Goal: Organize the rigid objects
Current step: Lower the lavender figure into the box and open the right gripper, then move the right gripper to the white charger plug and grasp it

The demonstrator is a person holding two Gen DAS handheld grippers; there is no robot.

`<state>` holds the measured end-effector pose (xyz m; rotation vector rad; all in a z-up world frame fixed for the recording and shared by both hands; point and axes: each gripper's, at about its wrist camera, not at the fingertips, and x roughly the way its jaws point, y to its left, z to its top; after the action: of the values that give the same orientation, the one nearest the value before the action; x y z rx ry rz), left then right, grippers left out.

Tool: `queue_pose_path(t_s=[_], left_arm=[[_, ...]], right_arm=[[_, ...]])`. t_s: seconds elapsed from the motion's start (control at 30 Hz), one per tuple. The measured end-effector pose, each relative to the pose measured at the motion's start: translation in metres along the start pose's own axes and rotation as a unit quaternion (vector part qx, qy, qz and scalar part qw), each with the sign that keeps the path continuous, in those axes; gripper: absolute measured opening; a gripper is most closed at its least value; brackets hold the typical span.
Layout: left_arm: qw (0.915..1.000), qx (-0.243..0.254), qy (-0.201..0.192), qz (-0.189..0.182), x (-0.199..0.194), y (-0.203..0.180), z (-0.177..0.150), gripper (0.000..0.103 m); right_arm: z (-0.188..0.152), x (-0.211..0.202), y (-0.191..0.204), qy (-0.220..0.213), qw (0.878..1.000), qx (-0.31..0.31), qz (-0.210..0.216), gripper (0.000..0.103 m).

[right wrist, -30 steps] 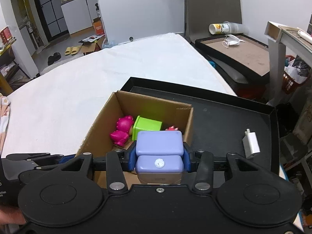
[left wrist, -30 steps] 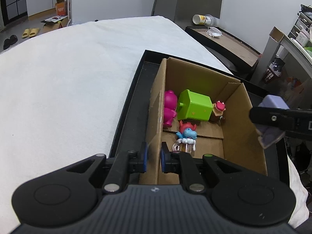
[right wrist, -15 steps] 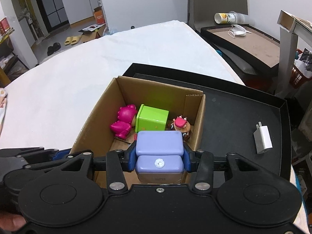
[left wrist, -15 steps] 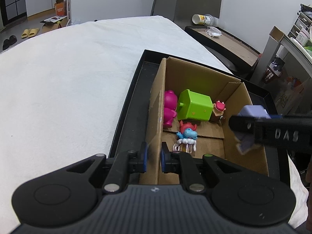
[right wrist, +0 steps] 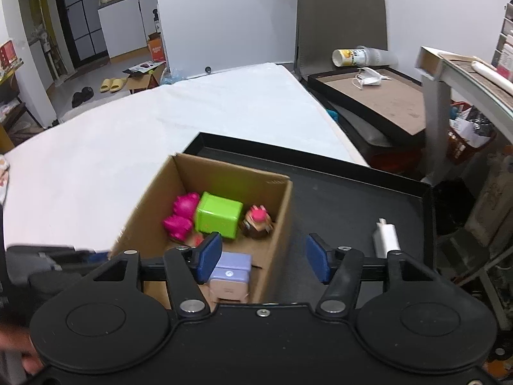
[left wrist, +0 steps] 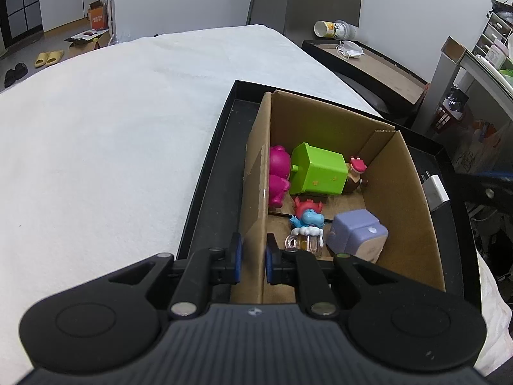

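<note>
My left gripper [left wrist: 253, 256] is shut on the left wall of the cardboard box [left wrist: 400, 186], which stands in a black tray [left wrist: 211, 173]. A purple block [left wrist: 357, 235] lies in the box at the near right, free of any grip. Also in the box are a green cube [left wrist: 317, 170], a pink figure [left wrist: 279, 176], a blue figure [left wrist: 307, 216] and a brown figure [left wrist: 354, 173]. The right gripper [right wrist: 263, 256] hovers over the box's right wall [right wrist: 279, 224]. Its jaws are opening with nothing between them, and the purple block [right wrist: 231, 272] sits below its left finger.
A white charger [right wrist: 386, 239] lies on the black tray [right wrist: 352, 199] to the right of the box. White cloth [left wrist: 112, 128] covers the table to the left. A second tray [right wrist: 384, 96] with a mask and a cup stands behind.
The right gripper let go of the purple block, which now lies in the box, and its jaws spread as it drew away to the right. The left gripper kept its hold on the box wall.
</note>
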<state>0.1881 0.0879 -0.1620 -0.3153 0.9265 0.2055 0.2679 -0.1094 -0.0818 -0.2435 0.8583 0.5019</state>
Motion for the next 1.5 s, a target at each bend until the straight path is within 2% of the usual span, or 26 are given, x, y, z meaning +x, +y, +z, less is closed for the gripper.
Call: queue_pose_path(t_s=[0.17, 0.43, 0.67, 0.9, 1.2, 1.5], left_arm=[[1.0000, 0.007, -0.003, 0.006, -0.001, -0.002, -0.001, 0.012], [0.9999, 0.011, -0.003, 0.013, 0.000, -0.004, -0.002, 0.012], [0.9996, 0.018, -0.003, 0.022, 0.001, -0.008, -0.003, 0.012], [0.9992, 0.021, 0.002, 0.033, 0.005, -0.012, -0.002, 0.012], [0.9983, 0.029, 0.006, 0.049, 0.008, -0.017, -0.003, 0.012], [0.9981, 0.029, 0.009, 0.053, 0.012, -0.019, -0.002, 0.012]], right_arm=[[-0.011, -0.006, -0.019, 0.001, 1.000, 0.011, -0.007, 0.067], [-0.028, -0.007, -0.050, -0.001, 0.999, 0.034, -0.017, 0.071], [-0.046, 0.004, -0.076, 0.002, 0.996, 0.084, -0.009, 0.071], [-0.051, 0.013, -0.092, 0.001, 0.993, 0.116, -0.002, 0.072], [-0.053, 0.026, -0.113, -0.004, 0.989, 0.145, 0.009, 0.072], [-0.047, 0.055, -0.129, 0.003, 0.989, 0.147, -0.010, 0.072]])
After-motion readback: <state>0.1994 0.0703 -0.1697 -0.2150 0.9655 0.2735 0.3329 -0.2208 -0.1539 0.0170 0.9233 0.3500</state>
